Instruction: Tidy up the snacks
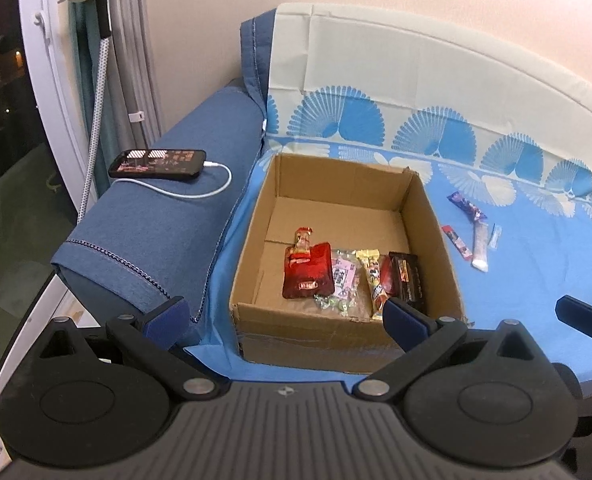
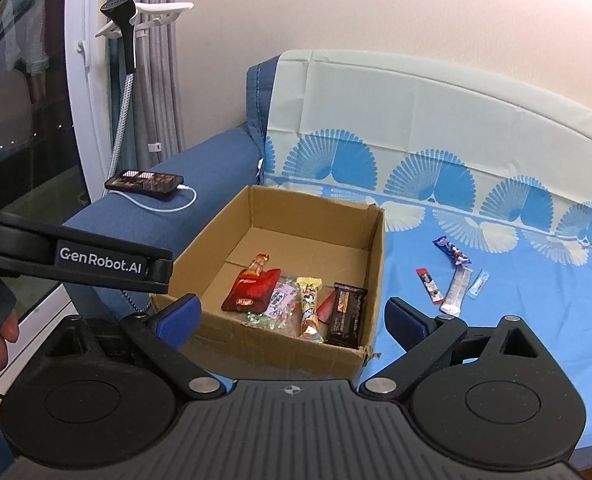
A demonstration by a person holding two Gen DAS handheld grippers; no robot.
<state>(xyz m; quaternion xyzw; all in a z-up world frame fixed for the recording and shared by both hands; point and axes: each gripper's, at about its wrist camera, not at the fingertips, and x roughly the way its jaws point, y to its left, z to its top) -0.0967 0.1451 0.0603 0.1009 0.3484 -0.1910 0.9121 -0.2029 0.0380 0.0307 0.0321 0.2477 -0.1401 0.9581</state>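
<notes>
Blue sofa seat (image 2: 496,344) under a fan-print cover, cream wall behind, armrest off to the left with a charging phone (image 1: 158,164) on it.

Cardboard box (image 1: 440,240) dead ahead of the left gripper (image 1: 284,316), just beyond its tips; holds a red pouch (image 1: 308,272), a clear bag of sweets (image 1: 342,280), a yellow bar (image 1: 372,276) and a dark chocolate bar (image 1: 406,278), all bunched along the near wall. Left jaws spread wide, nothing between them. Right gripper (image 2: 292,316) likewise wide open and empty, box ahead and a little left of its centre line.

Still loose on the seat, ahead and to the right of the right jaws, well outside the box: a purple wrapper (image 2: 452,252) farthest, then a red stick (image 2: 430,286), a silver sachet (image 2: 458,290) and a small pale-blue sachet (image 2: 478,284), close together, possibly overlapping at their ends, though too small to be sure.

Step in hand, by the look of it: fetch one of the loose four with the right gripper.

- Swing right so the chosen stick sits midway between the pads, jaws across its short width, not along its length.
- Take the red stick first: nearest the box, clear on its left side.
- Come down nearly flat to the cloth; thin wrappers slip under raised pads.
- Close gently, lift clear of the box rim, then release in the open far half.
</notes>
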